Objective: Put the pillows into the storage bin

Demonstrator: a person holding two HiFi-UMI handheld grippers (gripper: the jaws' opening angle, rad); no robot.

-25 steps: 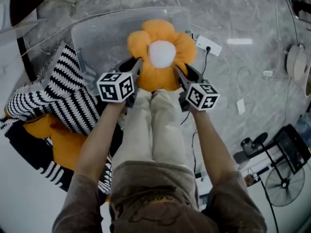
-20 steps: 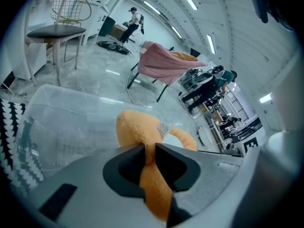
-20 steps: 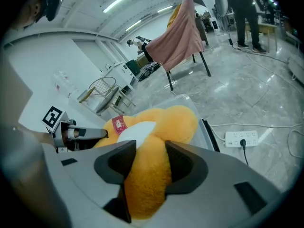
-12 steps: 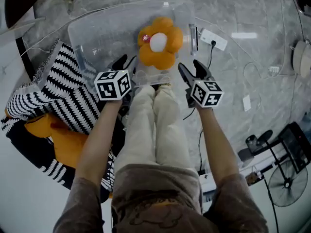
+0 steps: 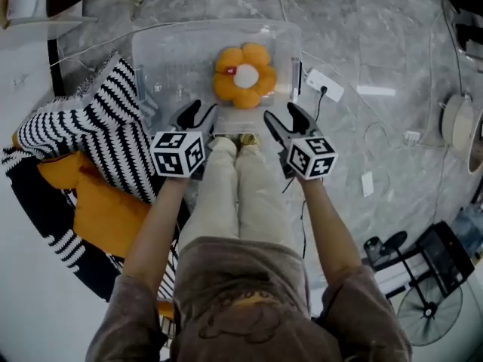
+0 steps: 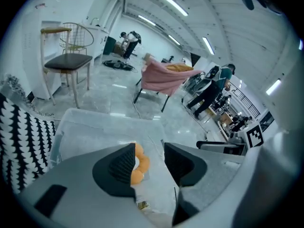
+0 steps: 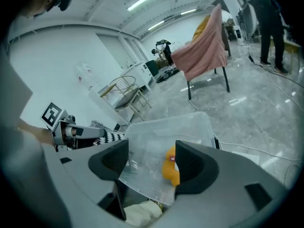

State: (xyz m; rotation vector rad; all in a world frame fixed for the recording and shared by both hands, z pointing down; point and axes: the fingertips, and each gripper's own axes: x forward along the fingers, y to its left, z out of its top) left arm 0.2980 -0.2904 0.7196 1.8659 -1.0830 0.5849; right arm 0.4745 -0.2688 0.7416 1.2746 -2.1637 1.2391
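**Striped pillow** [image 5: 90,142], black and white: is lying outside the storage bin [image 5: 173,47], just beside its left wall, and is partly covering an orange pillow [image 5: 102,217].

**Storage bin**, clear plastic: is standing on the marble floor [image 5: 362,21].

**Left gripper** [image 5: 200,111]: is hovering over the bin's near edge. Its jaws are standing apart and have just been opening, and they are pinching nothing (the flower shows only through the gap, farther off).

**Flower pillow** [image 5: 243,75], orange petals round a white centre: is lying flat inside the bin, toward its right wall. It is sitting beyond the tips of both grippers and clear of them.

**Right gripper** [image 5: 285,115]: is hovering near the bin's near right corner. Its jaws are standing wide and have just been opening, and they are gripping nothing.

**Power strip** [image 5: 324,84], white: is lying on the floor just beside the bin's right wall.
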